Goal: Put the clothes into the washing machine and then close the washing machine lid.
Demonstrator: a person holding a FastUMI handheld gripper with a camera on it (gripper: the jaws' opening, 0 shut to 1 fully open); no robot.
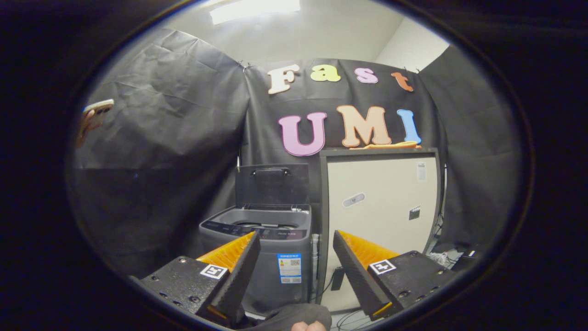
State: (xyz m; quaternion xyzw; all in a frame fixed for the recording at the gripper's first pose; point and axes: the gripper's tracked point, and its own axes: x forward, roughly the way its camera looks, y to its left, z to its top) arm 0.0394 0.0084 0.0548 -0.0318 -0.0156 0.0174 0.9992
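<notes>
You are holding the gripper (296,257) with fingers spread and empty, the washing machine (257,239) waiting lid-up at eleven o'clock beyond them, so reaching in clothesless risks knocking that raised lid (272,184) shut.

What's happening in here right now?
A person is holding the tool open and empty, pointed at a grey washer whose lid stands raised. Beside the washer is a beige cabinet with an orange cloth lying on top. Nothing has been picked up yet, so the laundry job looks like it is at the start.
</notes>
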